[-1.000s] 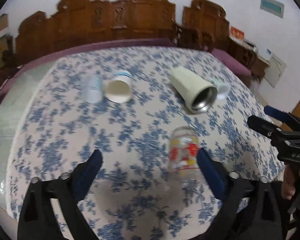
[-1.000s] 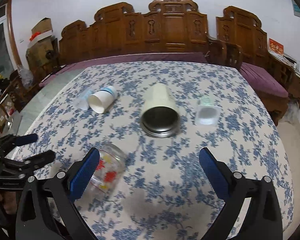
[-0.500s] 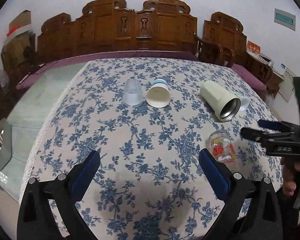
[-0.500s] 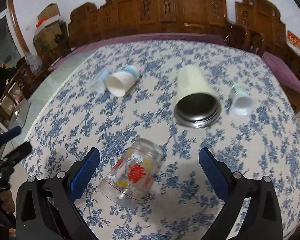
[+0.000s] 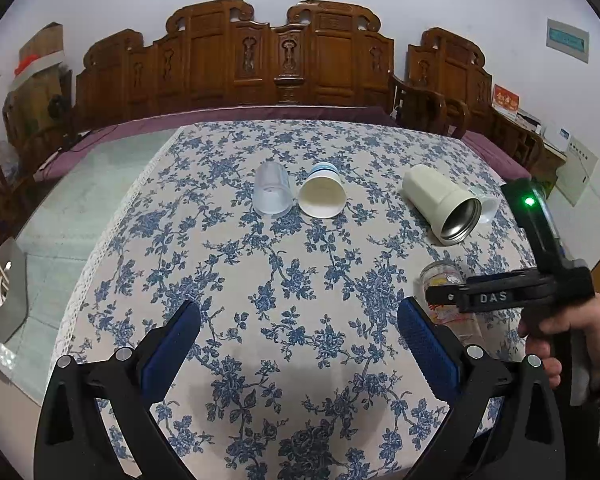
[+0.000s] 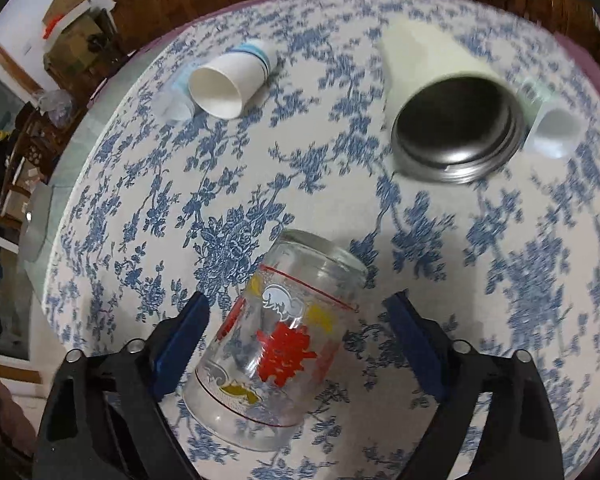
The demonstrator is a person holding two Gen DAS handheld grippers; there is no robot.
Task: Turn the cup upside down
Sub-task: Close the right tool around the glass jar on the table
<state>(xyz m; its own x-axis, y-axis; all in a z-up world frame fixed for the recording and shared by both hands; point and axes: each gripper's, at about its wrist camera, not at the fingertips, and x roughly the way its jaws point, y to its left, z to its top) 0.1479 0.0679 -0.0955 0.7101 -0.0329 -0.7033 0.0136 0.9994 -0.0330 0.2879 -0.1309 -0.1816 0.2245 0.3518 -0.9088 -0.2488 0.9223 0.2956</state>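
**Right hand-held gripper straddles the fallen glass cup**

Left wrist view: the left hand-held gripper [image 5: 298, 332] hangs wide open and empty over the flowered bench [image 5: 228, 264]. Further back, a clear plastic cup [image 5: 272, 194] stands upside down beside a white paper cup [image 5: 322, 195] lying on its side, empty. To the right an empty cream steel tumbler [image 5: 444, 205] lies with its mouth toward the camera. The right hand-held gripper [image 5: 440, 298] crosses in front of the glass cup [image 5: 440, 280].

Right wrist view: the right hand-held gripper [image 6: 296, 334] is wide open, its blue pads flanking but not touching the printed glass cup [image 6: 280, 344], which lies on its side near the bench's front edge, empty. I judge the smooth round glass could roll or squirt away as the pads close, perhaps off the edge. A small white cup [image 6: 554, 130] lies beyond the tumbler, nothing visible inside.
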